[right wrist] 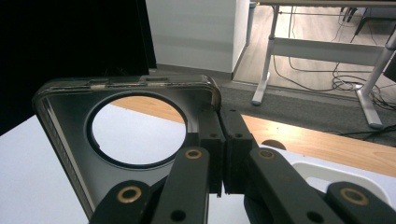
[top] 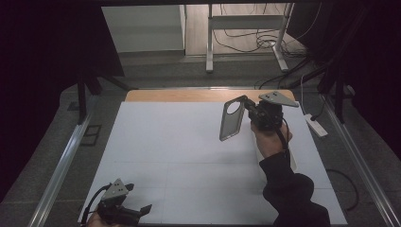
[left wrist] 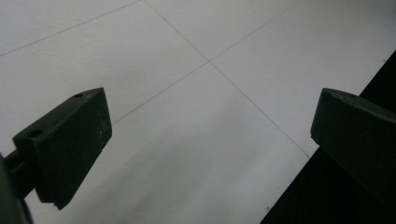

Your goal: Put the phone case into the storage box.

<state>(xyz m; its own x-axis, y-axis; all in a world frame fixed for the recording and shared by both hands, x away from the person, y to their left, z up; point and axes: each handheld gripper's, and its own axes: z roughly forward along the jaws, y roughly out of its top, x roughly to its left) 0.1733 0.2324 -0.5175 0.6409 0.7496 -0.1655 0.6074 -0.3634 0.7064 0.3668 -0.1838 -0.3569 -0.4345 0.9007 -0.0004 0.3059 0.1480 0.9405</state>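
- Looking down from the high view, a grey phone case (top: 232,119) with a round camera cutout is seen lifted clear of the white table (top: 179,146), pinched at its upper edge by the right gripper (top: 249,107), which is held in a hand (top: 270,137) over the far right part of the table. The case hangs tilted, its long side running down and to the left of the jaws. The left gripper (top: 142,211) is seen at the near left edge of the table, low and well apart from the case, its jaws spread and nothing between them. A white power strip (top: 316,125) lies on the floor just off the table's right edge.
- Seen from the left gripper view, the two black jaws are set wide apart at either side, with only the white table surface (left wrist: 196,116) and its thin seam lines between them; the near edge of the table drops to black at the lower right.
- Seen from the right gripper view, the right gripper (right wrist: 224,154) is shown clamped on the rim of the phone case (right wrist: 70,121) beside the round cutout, through which the table and its wooden far edge (right wrist: 317,140) are seen. A white object (right wrist: 327,175) is partly hidden behind the jaws; what it is cannot be told.
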